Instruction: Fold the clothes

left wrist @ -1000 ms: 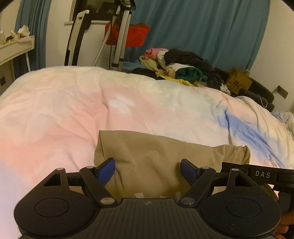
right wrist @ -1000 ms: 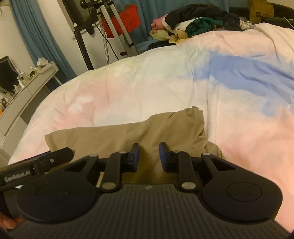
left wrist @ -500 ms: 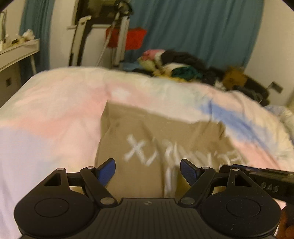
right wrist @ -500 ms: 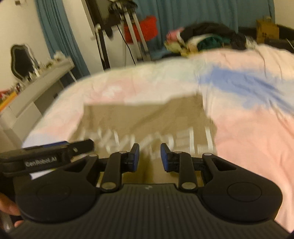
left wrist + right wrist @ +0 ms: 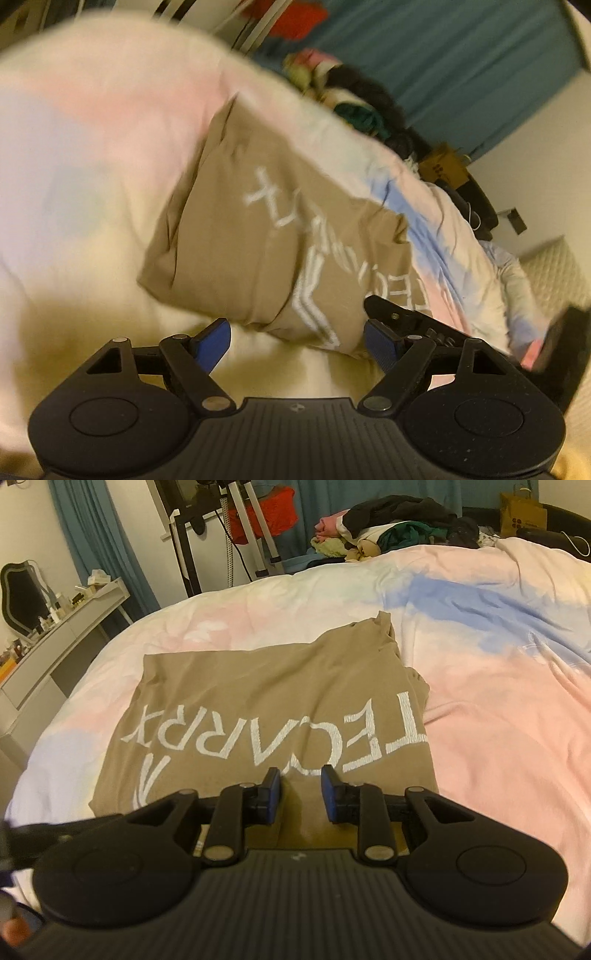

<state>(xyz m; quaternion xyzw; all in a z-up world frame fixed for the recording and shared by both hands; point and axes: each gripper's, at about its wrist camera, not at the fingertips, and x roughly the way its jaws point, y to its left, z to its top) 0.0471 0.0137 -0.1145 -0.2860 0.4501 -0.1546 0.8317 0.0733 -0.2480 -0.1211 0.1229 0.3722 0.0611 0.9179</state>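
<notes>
Left wrist view, tilted and blurred: the left tongs (image 5: 297, 341) are spread wide and grasp nothing, just short of the near edge of a tan T-shirt (image 5: 258, 236) with white lettering, lying on a pastel bed cover (image 5: 92, 129). Right wrist view: the right tongs (image 5: 300, 794) stand slightly parted over the shirt's (image 5: 266, 690) near edge; whether they pinch the cloth cannot be told. A heap of clothes (image 5: 391, 524) lies beyond the shirt, at the bed's far edge.
</notes>
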